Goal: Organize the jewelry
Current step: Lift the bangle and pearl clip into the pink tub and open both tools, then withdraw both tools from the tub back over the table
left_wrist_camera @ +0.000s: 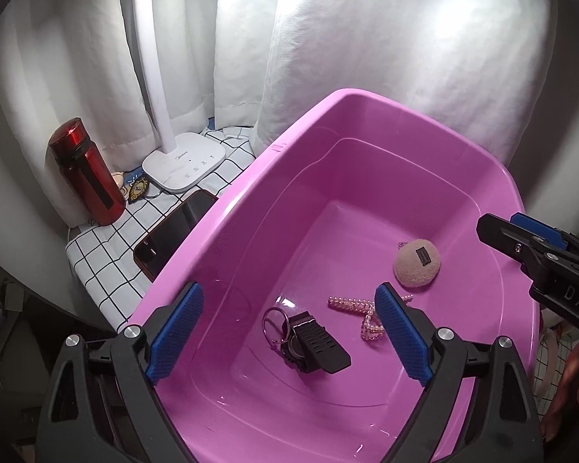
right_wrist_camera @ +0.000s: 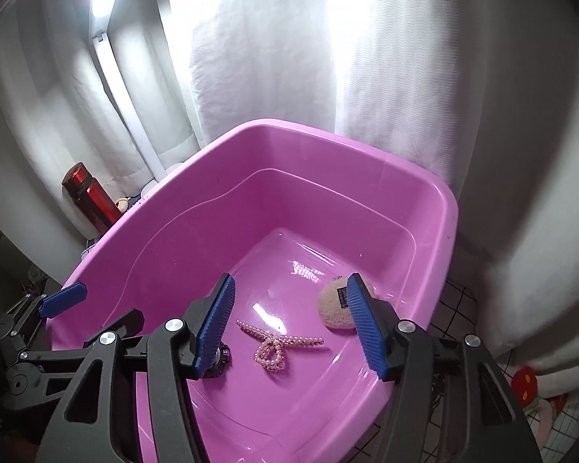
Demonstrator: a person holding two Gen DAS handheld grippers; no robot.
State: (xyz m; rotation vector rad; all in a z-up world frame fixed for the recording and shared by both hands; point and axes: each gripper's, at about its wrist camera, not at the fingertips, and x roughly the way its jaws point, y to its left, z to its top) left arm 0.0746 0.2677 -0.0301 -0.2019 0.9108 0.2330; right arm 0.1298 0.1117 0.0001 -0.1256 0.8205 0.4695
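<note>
Both of our grippers hang empty over a pink plastic tub (left_wrist_camera: 227, 208). Our left gripper (left_wrist_camera: 289, 335) is spread wide above a black watch (left_wrist_camera: 312, 347) on the tub floor; our right gripper (right_wrist_camera: 289, 328) is parted over a pearl hair clip (right_wrist_camera: 278, 345), near a beige plush puff (right_wrist_camera: 334, 306). We judge everything collected; any next pick needs lowering, then closing.

Pink tub (left_wrist_camera: 227, 208): glossy smooth plastic, highlights on its floor. Pearl hair clip (right_wrist_camera: 278, 345): shiny beads. Beige puff (left_wrist_camera: 417, 268): fuzzy cloth, matt. Watch (left_wrist_camera: 314, 347): matt black ribbed strap beside a bright metal ring (left_wrist_camera: 274, 322). Red bottle (left_wrist_camera: 87, 171): metallic gloss. Gripper pads (left_wrist_camera: 175, 333): ribbed blue rubber-like surface. Curtain (right_wrist_camera: 270, 58): textured white cloth.
</note>
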